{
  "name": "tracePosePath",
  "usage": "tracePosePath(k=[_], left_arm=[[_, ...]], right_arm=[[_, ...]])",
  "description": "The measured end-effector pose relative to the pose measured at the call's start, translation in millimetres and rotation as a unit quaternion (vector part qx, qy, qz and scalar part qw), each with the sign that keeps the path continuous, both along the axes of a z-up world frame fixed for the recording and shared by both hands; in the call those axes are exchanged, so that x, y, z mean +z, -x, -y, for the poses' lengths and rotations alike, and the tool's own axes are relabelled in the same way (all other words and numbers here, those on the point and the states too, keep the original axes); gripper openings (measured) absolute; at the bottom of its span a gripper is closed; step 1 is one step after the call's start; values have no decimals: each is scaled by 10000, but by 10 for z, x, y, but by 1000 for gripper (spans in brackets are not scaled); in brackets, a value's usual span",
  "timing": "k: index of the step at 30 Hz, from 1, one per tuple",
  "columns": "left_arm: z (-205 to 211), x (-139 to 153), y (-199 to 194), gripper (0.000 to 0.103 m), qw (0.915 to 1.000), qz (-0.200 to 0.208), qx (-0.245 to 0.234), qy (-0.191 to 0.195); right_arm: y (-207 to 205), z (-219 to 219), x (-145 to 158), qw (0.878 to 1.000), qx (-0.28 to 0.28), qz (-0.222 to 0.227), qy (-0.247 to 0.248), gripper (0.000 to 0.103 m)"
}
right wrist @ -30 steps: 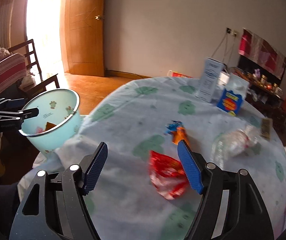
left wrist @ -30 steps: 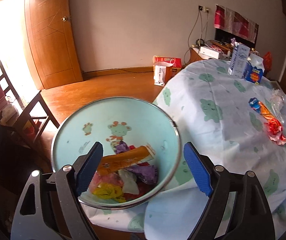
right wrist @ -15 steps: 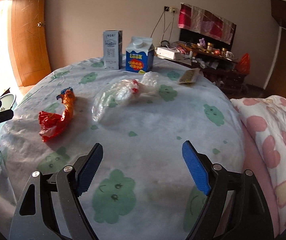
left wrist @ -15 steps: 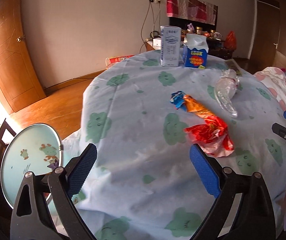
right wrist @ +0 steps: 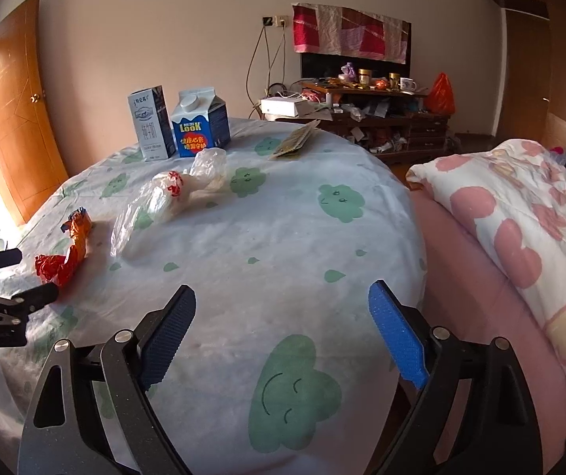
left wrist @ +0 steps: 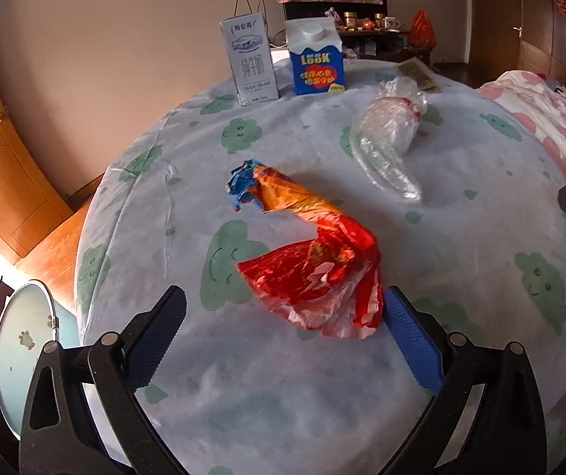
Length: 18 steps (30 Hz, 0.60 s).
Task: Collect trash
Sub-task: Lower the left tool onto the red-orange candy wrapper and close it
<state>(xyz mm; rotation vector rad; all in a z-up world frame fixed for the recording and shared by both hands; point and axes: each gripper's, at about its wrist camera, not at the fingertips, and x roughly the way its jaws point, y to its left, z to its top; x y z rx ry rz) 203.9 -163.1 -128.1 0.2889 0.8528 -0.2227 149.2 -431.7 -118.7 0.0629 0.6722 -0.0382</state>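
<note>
A crumpled red and orange snack wrapper point(left wrist: 314, 261) lies on the round table's cloud-print cloth point(left wrist: 480, 277). My left gripper point(left wrist: 283, 328) is open, and the wrapper's near end lies between its blue fingertips. The wrapper also shows in the right wrist view point(right wrist: 65, 253), with the left gripper point(right wrist: 14, 277) beside it. A crumpled clear plastic bag point(left wrist: 389, 138) lies further back on the table; it also shows in the right wrist view point(right wrist: 168, 198). My right gripper point(right wrist: 283, 328) is open and empty above the cloth near the table's right edge.
A light blue trash bowl point(left wrist: 21, 356) stands off the table's left edge. A grey-white carton point(left wrist: 249, 59), a blue milk carton point(left wrist: 316, 61) and a flat packet point(right wrist: 296, 140) stand at the table's far side. A bed with a pink-spotted quilt point(right wrist: 520, 217) is to the right.
My left gripper has swung from over the trash bowl to the table and closed in on the red wrapper. My right gripper has moved right, away from the wrapper, toward the bed side.
</note>
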Motion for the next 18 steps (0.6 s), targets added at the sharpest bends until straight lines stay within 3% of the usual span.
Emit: tracePosePath(k=[8,11,18], left_arm=[[-847,14,-186,97,9956,114,917,-179],[-1115,116,-214,97,9915,166,1284,141],[-784,275,-169,95,9935,275,917,620]], right_arm=[[-34,-50,-59,10000,-23,-66,31,88],[-50,-100,-63,10000,-4,-41,73,89],[-111,-143,-62,9999,-31,27,155,89]])
